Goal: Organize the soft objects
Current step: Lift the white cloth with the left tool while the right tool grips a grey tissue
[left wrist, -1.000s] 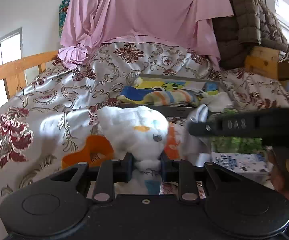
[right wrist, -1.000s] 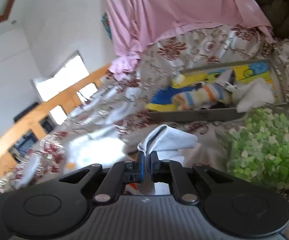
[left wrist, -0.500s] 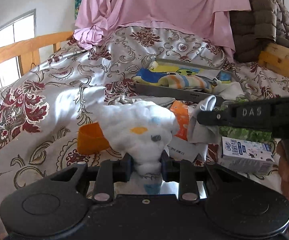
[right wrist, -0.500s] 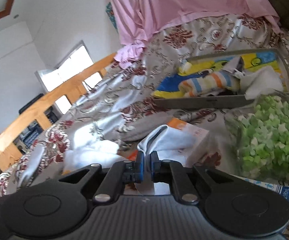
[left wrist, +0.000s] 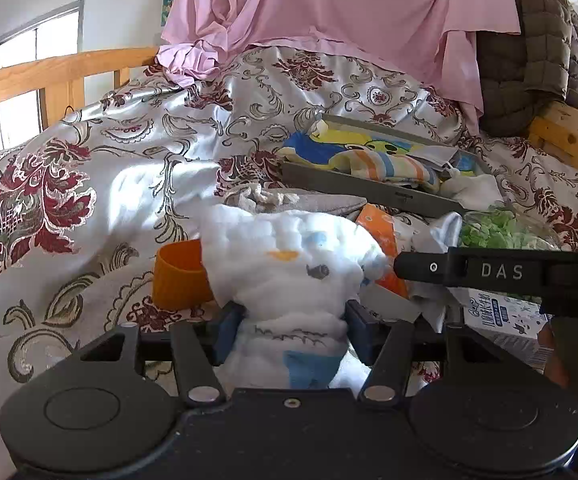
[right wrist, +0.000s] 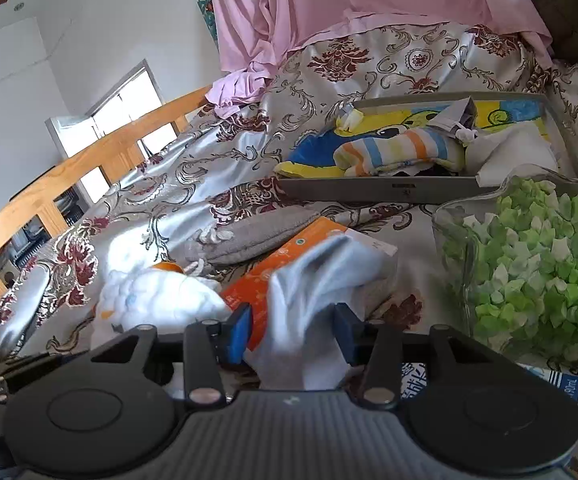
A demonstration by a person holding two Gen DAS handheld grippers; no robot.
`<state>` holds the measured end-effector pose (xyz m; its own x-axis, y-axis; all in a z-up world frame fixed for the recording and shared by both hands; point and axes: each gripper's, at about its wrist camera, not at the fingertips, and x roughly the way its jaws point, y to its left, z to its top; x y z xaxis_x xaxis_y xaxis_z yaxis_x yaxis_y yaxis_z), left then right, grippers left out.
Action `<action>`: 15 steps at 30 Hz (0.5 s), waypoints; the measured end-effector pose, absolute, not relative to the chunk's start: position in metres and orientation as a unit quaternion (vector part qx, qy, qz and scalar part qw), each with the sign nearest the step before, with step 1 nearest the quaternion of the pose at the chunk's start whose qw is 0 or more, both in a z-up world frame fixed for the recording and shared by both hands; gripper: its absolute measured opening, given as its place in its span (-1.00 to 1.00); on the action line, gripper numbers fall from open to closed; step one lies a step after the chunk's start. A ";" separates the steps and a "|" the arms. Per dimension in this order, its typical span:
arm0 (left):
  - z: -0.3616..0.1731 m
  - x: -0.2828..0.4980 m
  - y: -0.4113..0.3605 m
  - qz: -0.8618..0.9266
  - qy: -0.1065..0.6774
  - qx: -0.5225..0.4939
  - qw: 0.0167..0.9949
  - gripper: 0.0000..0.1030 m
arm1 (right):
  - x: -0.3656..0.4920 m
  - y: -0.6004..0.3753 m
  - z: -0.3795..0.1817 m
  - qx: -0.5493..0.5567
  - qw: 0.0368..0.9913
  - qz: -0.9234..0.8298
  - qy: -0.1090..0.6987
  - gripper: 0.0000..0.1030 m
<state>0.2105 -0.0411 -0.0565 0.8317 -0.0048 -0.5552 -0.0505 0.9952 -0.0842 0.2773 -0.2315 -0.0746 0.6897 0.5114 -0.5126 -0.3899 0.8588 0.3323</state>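
A: Left view: the left gripper (left wrist: 292,332) has just been opening its jaws; they stand apart with the white cloth (left wrist: 289,268) between them, slack on the bed (left wrist: 89,184). One cup (left wrist: 179,276) sits at nine o'clock of it, one tray (left wrist: 369,192) at one o'clock.

B: Right view: the right gripper (right wrist: 292,334) has likewise just spread its jaws; one pale sock (right wrist: 321,280) droops between them. Risk?

A: I'd judge both pieces may land on the orange box (right wrist: 285,264), short of the tray, or snag a pad.
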 end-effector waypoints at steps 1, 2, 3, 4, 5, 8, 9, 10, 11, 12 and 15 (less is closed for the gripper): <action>-0.057 0.212 -0.041 0.013 0.290 -0.047 0.956 0.26 | 0.278 -0.231 -0.075 0.098 0.914 0.246 0.308 -0.02; -0.058 0.213 -0.040 0.013 0.293 -0.048 0.955 0.29 | 0.278 -0.231 -0.076 0.098 0.914 0.244 0.309 -0.02; -0.059 0.214 -0.039 0.013 0.296 -0.053 0.954 0.30 | 0.279 -0.231 -0.077 0.098 0.914 0.243 0.311 -0.02; -0.060 0.215 -0.038 0.013 0.299 -0.062 0.952 0.30 | 0.278 -0.231 -0.077 0.099 0.913 0.243 0.312 -0.02; -0.061 0.215 -0.037 0.012 0.301 -0.069 0.951 0.30 | 0.278 -0.231 -0.078 0.100 0.913 0.243 0.312 -0.02; -0.062 0.216 -0.036 0.011 0.302 -0.073 0.950 0.30 | 0.279 -0.232 -0.078 0.103 0.912 0.243 0.314 -0.03; -0.062 0.216 -0.036 0.010 0.302 -0.073 0.951 0.27 | 0.279 -0.233 -0.078 0.105 0.912 0.243 0.315 -0.04; -0.062 0.216 -0.036 0.009 0.301 -0.073 0.951 0.23 | 0.280 -0.234 -0.078 0.108 0.911 0.242 0.316 -0.05; -0.062 0.216 -0.036 0.009 0.300 -0.075 0.951 0.20 | 0.280 -0.235 -0.078 0.111 0.910 0.243 0.317 -0.06; -0.062 0.216 -0.037 0.008 0.301 -0.078 0.950 0.13 | 0.281 -0.235 -0.078 0.114 0.909 0.242 0.318 -0.09; -0.060 0.217 -0.040 0.007 0.303 -0.078 0.950 0.01 | 0.280 -0.237 -0.077 0.112 0.909 0.238 0.323 -0.20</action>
<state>0.2169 -0.0398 -0.0597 0.8166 -0.0344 -0.5762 -0.0602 0.9877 -0.1442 0.2800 -0.2365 -0.0770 0.6785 0.5049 -0.5336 -0.3601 0.8617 0.3576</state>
